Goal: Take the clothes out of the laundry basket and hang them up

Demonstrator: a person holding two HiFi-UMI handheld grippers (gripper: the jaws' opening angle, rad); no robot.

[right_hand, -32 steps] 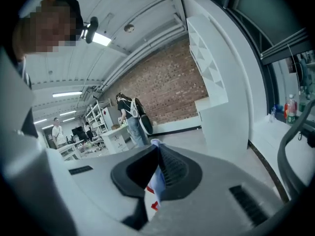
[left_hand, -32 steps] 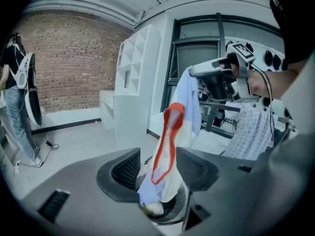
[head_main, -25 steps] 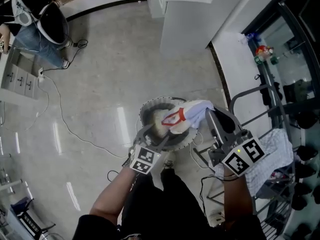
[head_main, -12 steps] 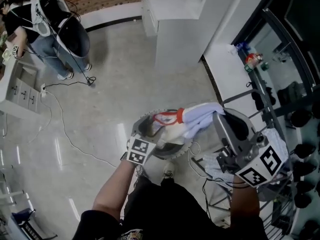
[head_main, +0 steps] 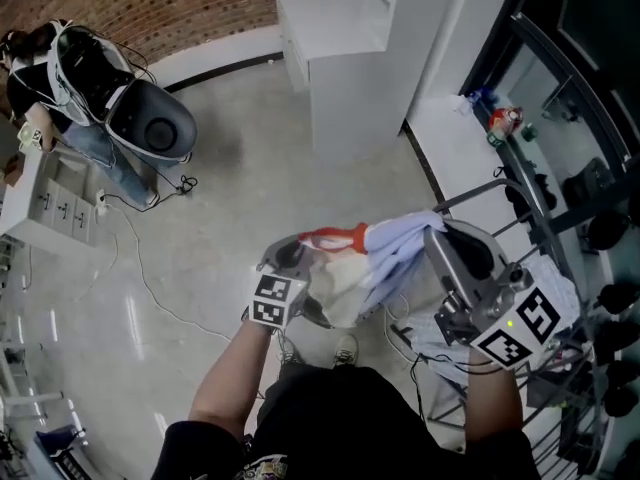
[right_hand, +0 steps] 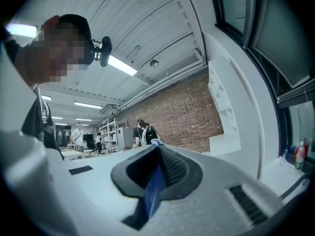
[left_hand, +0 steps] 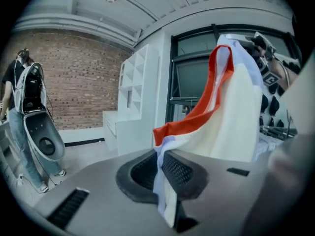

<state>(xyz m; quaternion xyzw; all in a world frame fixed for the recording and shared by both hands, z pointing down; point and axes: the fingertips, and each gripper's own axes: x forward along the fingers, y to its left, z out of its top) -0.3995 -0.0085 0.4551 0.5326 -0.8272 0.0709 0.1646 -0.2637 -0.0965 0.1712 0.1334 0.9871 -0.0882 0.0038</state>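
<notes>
Bright, even indoor light; fisheye-bent edges, dark vignetted corners.

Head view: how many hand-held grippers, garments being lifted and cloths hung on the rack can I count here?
Grippers: 2, the left gripper, whose jaws have just been closing onto the garment, and the right gripper, jaws shut on it
Lifted garments: 1
Hung cloths: 1, the patterned cloth
Total: 4
</notes>
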